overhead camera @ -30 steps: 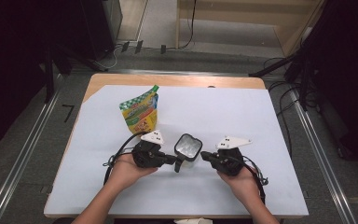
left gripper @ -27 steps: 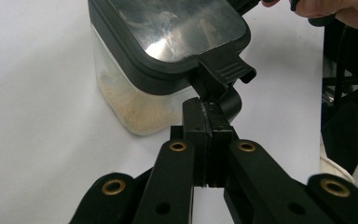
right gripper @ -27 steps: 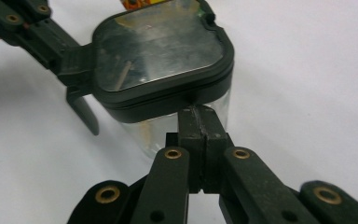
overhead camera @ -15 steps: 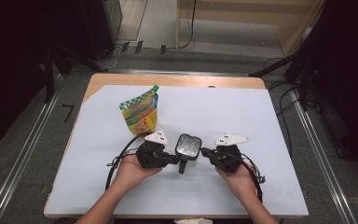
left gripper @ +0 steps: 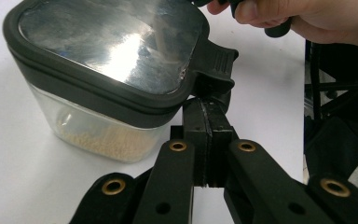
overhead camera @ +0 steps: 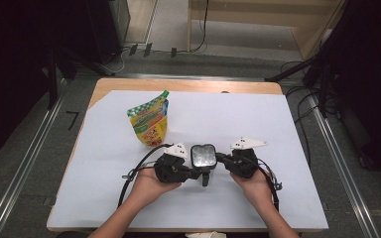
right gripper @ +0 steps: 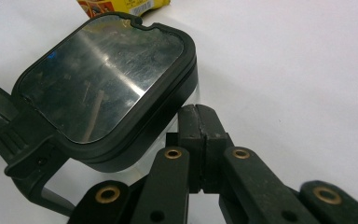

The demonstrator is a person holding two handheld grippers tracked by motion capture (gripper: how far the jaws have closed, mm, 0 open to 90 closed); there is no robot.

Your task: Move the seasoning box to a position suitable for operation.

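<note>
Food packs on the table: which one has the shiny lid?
The clear container between the two grippers, black-rimmed with pale grains inside. The other pack is a yellow pouch standing farther back, lidless.

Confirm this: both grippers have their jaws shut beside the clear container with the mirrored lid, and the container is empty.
Not empty: the left gripper view shows pale grains at the bottom of the container. The rest holds: left gripper and right gripper have shut jaws beside it.

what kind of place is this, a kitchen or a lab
Most likely a lab or recording setup, not a kitchen: a table covered with a plain white sheet, metal rails on the floor beside it, and loose cables and dark stands around it.
</note>
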